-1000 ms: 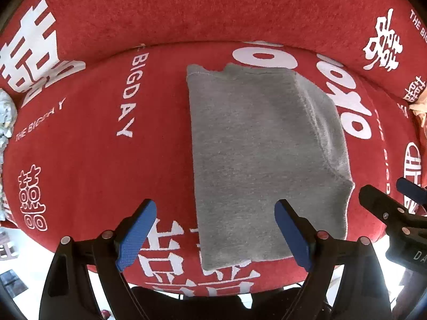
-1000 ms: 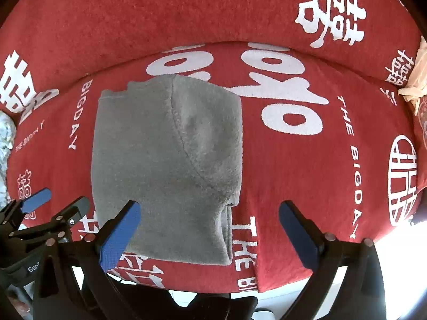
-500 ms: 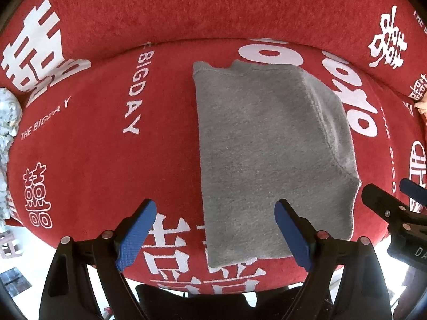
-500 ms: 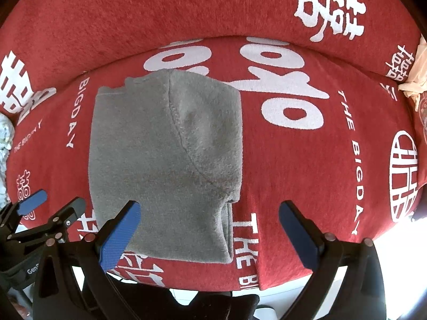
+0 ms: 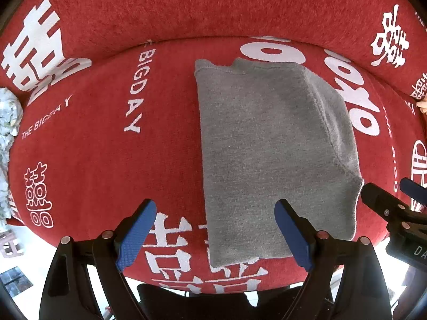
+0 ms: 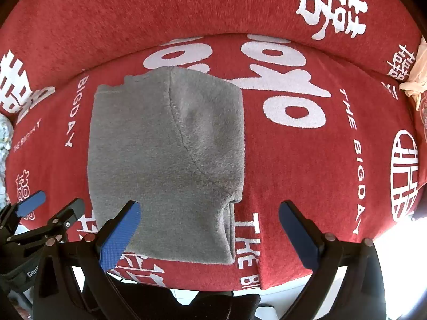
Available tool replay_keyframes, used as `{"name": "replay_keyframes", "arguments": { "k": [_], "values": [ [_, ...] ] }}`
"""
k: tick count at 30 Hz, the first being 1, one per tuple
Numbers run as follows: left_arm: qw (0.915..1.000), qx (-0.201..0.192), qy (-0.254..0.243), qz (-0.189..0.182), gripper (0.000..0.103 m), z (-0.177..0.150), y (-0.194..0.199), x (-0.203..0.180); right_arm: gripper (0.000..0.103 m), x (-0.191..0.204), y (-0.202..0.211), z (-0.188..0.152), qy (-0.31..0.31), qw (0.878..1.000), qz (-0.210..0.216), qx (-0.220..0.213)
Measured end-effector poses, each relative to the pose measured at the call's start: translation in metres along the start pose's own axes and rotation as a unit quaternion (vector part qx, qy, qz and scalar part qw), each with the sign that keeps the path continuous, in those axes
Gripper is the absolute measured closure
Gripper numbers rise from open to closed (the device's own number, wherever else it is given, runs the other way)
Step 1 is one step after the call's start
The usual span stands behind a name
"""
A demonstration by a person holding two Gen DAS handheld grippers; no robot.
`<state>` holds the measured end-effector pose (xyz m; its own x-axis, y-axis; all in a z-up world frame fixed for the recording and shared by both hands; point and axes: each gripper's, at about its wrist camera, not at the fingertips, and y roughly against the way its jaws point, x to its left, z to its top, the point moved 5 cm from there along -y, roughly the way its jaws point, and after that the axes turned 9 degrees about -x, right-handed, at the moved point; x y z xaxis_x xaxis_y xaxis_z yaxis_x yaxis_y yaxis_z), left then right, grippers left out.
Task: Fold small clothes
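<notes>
Grey garment [image 5: 269, 144] lies folded flat on red cover [image 5: 106, 133] w/ white lettering; centre-right of the left wrist view, centre-left of the right wrist view [image 6: 165, 160].

Left gripper [image 5: 214, 236]: jaws wide open, nothing between the blue pads; its right pad overlaps the garment's lower edge in the frame, contact can't be told. Right gripper [image 6: 209, 236]: jaws also wide apart, holding nothing; its left pad sits over the garment's lower left corner, touching or not can't be told.

Left view only: garment's straight left edge and notched top edge at frame centre-top; crumpled pale bundle [image 5: 8, 122] at far left edge; "BIGDAY" text left of garment. Right gripper's tip shows at lower right [image 5: 387, 208].

Right view only: curved seam running down the garment's top layer, fuzzy fleece side to the right of it; stacked layers open at the lower right corner of the fold; beige cloth [image 6: 416, 80] at upper right edge; round white emblem at right. Left gripper shows at lower left [image 6: 50, 208].
</notes>
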<state>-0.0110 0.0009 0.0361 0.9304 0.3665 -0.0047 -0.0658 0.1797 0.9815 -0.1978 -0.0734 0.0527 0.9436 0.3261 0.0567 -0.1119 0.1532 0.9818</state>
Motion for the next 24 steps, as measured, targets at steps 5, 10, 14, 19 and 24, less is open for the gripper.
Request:
{"name": "replay_keyframes", "arguments": {
  "k": [5, 10, 14, 19, 24],
  "values": [
    [1.0, 0.002, 0.001, 0.002, 0.012, -0.0007, -0.0017, -0.0002, 0.0, 0.0001, -0.002, -0.0005, 0.001, 1.0, -0.001, 0.002],
    [1.0, 0.004, -0.001, 0.004, 0.012, -0.0018, -0.0035, -0.0002, 0.0, -0.0007, -0.0047, -0.001, 0.001, 1.0, -0.001, 0.006],
    [1.0, 0.006, 0.0, 0.004, 0.012, -0.0038, -0.0042, -0.0005, 0.0, -0.0015, -0.0052, -0.0007, 0.001, 1.0, -0.001, 0.006],
    [1.0, 0.004, 0.001, 0.008, 0.012, -0.0042, -0.0042, 0.0003, 0.0, -0.0019, -0.0051, -0.0006, 0.0, 1.0, -0.001, 0.006],
    [0.9999, 0.005, 0.002, 0.01, 0.012, -0.0032, -0.0047, 0.0022, 0.0, -0.0016, -0.0053, -0.0009, 0.0, 1.0, -0.002, 0.006]
  ]
}}
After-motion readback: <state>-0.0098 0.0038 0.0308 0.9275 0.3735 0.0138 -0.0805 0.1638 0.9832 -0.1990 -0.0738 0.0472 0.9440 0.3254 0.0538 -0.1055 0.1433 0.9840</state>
